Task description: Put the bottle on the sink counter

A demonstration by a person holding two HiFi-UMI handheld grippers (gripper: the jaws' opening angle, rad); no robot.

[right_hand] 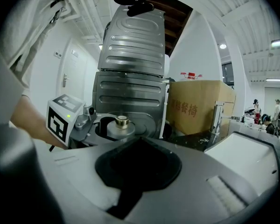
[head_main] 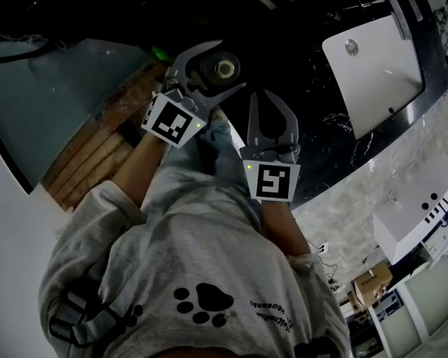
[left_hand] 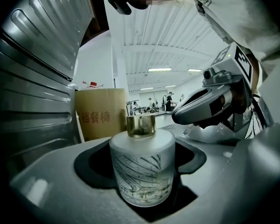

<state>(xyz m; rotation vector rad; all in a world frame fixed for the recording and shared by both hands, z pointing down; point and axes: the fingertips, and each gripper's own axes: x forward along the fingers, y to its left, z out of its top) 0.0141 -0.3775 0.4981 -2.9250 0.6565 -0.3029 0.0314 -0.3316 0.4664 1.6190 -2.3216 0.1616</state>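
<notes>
Clamping the bottle (left_hand: 141, 171) round its frosted body, the left gripper (head_main: 225, 67) is standing wide-jawed over the dark sink counter (head_main: 306, 103), at nine o'clock from the sink (head_main: 373, 66); the right gripper (head_main: 257, 99) is idling shut, empty. Glass is likely feeling heavy, slick, breakable, so the mid-body hold is suiting it.

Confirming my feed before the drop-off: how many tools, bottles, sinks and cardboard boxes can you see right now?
tools: 2, left tool and right tool
bottle: 1
sink: 1
cardboard box: 1
total: 5
</notes>
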